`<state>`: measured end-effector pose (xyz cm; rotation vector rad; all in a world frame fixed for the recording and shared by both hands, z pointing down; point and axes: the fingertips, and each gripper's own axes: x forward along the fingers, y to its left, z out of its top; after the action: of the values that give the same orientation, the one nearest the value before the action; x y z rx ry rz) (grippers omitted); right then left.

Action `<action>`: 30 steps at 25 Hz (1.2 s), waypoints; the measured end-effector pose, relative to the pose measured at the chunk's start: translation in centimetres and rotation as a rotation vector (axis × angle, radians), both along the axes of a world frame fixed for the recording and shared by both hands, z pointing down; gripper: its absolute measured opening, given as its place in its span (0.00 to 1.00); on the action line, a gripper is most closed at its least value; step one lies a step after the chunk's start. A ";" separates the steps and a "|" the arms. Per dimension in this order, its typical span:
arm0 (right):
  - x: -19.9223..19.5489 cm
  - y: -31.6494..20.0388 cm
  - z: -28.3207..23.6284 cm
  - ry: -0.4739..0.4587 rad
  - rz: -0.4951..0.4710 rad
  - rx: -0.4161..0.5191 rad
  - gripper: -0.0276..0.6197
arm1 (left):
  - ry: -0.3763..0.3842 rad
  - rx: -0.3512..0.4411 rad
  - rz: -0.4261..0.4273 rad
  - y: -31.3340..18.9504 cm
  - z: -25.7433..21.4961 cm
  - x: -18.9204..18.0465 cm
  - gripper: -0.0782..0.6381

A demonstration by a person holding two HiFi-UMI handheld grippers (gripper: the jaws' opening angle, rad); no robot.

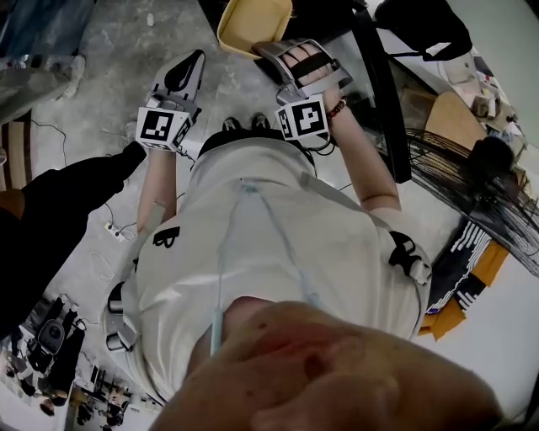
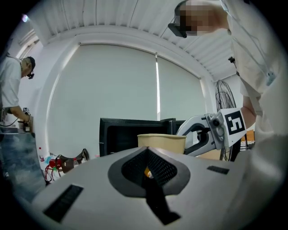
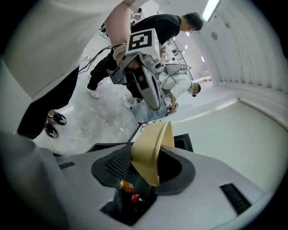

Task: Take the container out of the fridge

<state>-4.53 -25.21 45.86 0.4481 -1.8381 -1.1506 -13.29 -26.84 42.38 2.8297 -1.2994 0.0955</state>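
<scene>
Right gripper view: the right gripper is clamped on the container, its jaws pinching one side wall just below the rim, at lower centre of the frame. It looks like one jaw sits inside the tub and the other outside. The container is a tan, open-topped tub with a thin wall. In the head view it shows at top centre, held out in the air beyond the jaws. In the left gripper view it hangs at mid-frame, in front of a black cabinet that I take to be the fridge, so it seems already clear of it.

The left gripper has its jaws closed together with nothing between them. It hangs just left of the right one, apart from the tub.

Judging by the thin wall and the bare inside seen from above, the tub should be light and somewhat flexible. A hard squeeze could buckle the wall, and a one-sided pinch lets it tilt. The rim is the stiffest place to hold. A second support under the base would steady it.
</scene>
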 end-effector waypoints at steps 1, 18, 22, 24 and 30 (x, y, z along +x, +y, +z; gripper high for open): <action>-0.2 0.3 -0.2 -0.003 -0.006 0.001 0.30 | 0.002 0.002 0.000 0.0 0.0 0.0 0.12; -1.0 2.2 -0.1 -0.003 -0.036 -0.027 0.30 | 0.015 0.000 0.001 0.7 0.1 -0.1 0.12; -1.0 2.4 -0.1 -0.004 -0.041 -0.025 0.30 | 0.014 0.001 -0.003 0.7 0.2 -0.1 0.12; -1.0 2.3 -0.1 -0.004 -0.040 -0.024 0.30 | 0.014 0.004 -0.004 0.7 0.1 -0.2 0.12; -0.8 2.1 -0.2 -0.003 -0.033 -0.021 0.30 | 0.014 0.002 -0.006 0.9 0.2 -0.2 0.12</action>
<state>-5.35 -23.08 45.71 0.4087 -1.8646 -1.1528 -13.52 -25.96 42.61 2.8226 -1.3060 0.0740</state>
